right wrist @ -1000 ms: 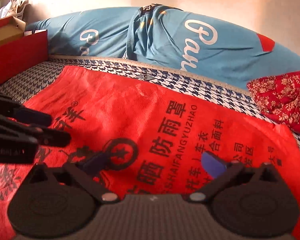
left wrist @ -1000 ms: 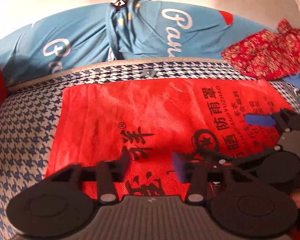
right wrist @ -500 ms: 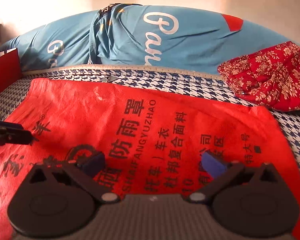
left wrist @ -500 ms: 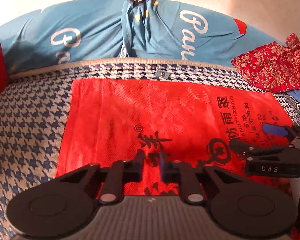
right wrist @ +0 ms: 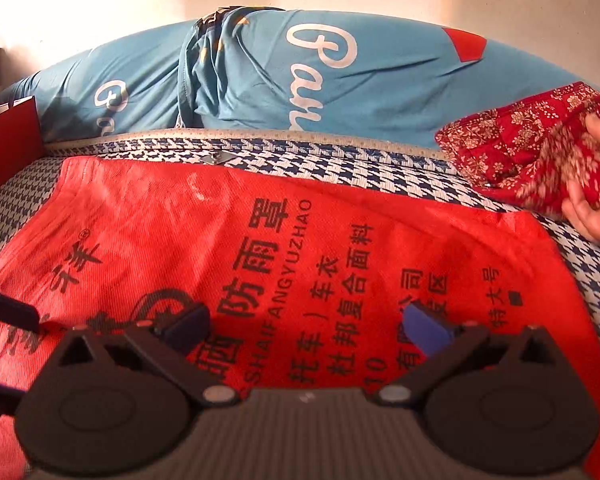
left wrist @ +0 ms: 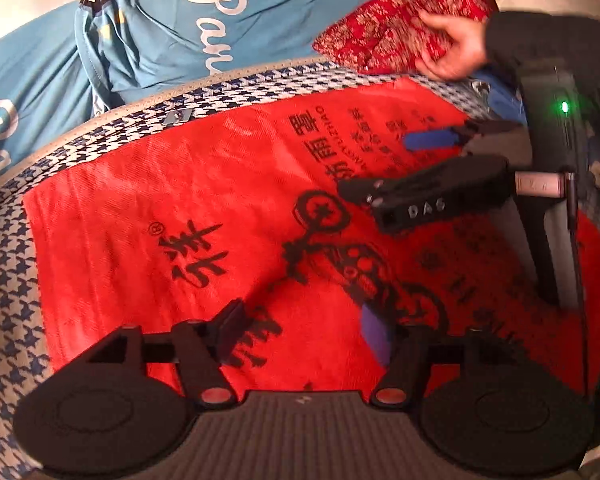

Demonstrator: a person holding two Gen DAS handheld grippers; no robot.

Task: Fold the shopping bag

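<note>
Bag (right wrist: 260, 240), red and printed in black, lies flat on your houndstooth mat (right wrist: 340, 168), just in front of the blue pillow (right wrist: 300, 80). Your left gripper (left wrist: 304, 330) has just been opening: fingers spread above the bag, nothing between them. Your right gripper (right wrist: 306, 326) hangs spread over the bag's print, empty. A hand (left wrist: 456, 46) grips the floral cloth (left wrist: 388, 36) beyond the bag's far corner.

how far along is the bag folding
Done: the red shopping bag lies spread flat on the houndstooth mat. In hand: nothing; the left gripper, whose jaws have just been opening, and the right gripper both hover open over it. A bare hand touches the floral cloth. Left: every fold.
</note>
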